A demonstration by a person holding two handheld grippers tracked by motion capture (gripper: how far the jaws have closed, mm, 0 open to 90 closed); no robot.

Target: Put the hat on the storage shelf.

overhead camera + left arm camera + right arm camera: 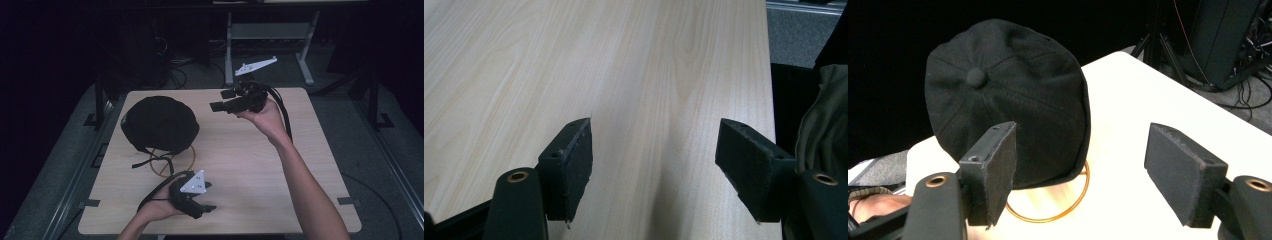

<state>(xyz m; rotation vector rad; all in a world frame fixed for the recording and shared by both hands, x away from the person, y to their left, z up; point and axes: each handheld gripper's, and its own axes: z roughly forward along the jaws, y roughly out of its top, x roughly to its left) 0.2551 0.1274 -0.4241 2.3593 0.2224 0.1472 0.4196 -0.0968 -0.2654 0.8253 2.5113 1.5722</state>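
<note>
A round black cloth cap with a button at its crown [159, 123] sits over a thin golden wire ring stand [186, 162] at the far left of the pale wooden table [250, 165], its dark strap trailing toward the near edge. The stand seems meant to hold the cap raised off the wood, so that it keeps its domed shape. The right gripper [216, 106] is held above the far middle of the table, pointing left at the cap and still well apart from it; in the right gripper view the cap [1008, 100] and the ring [1068, 205] lie straight ahead between two jaws spread wide with nothing between them, which looks like lining up for a reach at the cap. The left gripper [207, 207] rests low at the near edge, aimed right across bare wood; its jaws too stand wide and empty, likely parked out of the way while the other hand works.
</note>
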